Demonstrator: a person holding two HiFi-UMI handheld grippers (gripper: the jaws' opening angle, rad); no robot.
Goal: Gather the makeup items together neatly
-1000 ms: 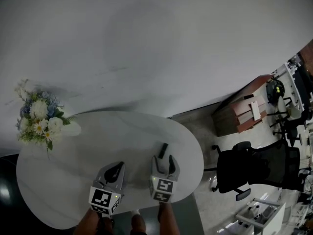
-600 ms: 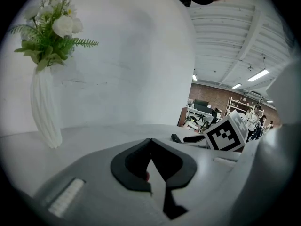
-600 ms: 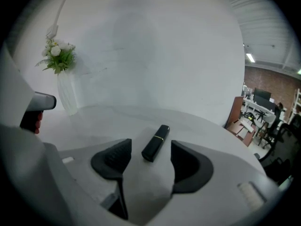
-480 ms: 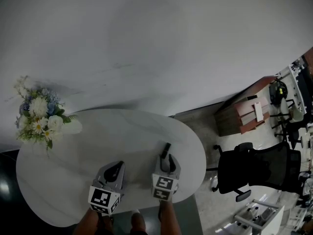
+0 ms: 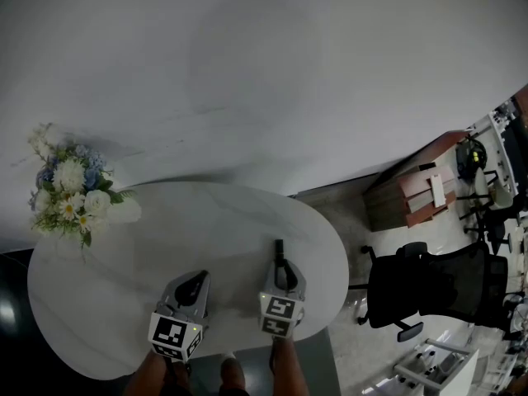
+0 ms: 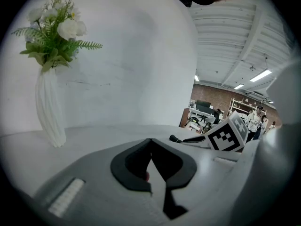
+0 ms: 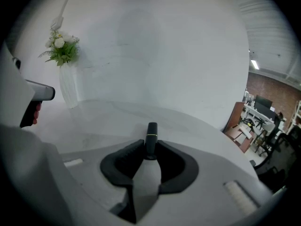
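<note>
A slim black makeup tube (image 5: 279,251) with a thin gold ring (image 7: 151,136) points away from me over the white oval table (image 5: 165,221). My right gripper (image 5: 281,271) has just been closing, and its pads (image 7: 127,155) now press on the tube's near end. My left gripper (image 5: 195,282) hovers to its left with jaws together (image 6: 150,142). A small red item (image 6: 146,175) peeks out between its pads and also shows in the right gripper view (image 7: 36,109). In the left gripper view the tube (image 6: 181,139) sticks out past the right gripper's marker cube (image 6: 229,133).
A white ribbed vase of flowers (image 5: 70,198) stands at the table's far left (image 6: 49,112). A plain white wall rises behind the table. A black office chair (image 5: 437,283) and a wooden cabinet (image 5: 412,192) stand on the floor to the right, beyond the table's edge.
The right gripper's wide-open jaws have slid forward around the black tube and closed on it; the tube now lies straight in line with them. The left gripper has stayed put.
</note>
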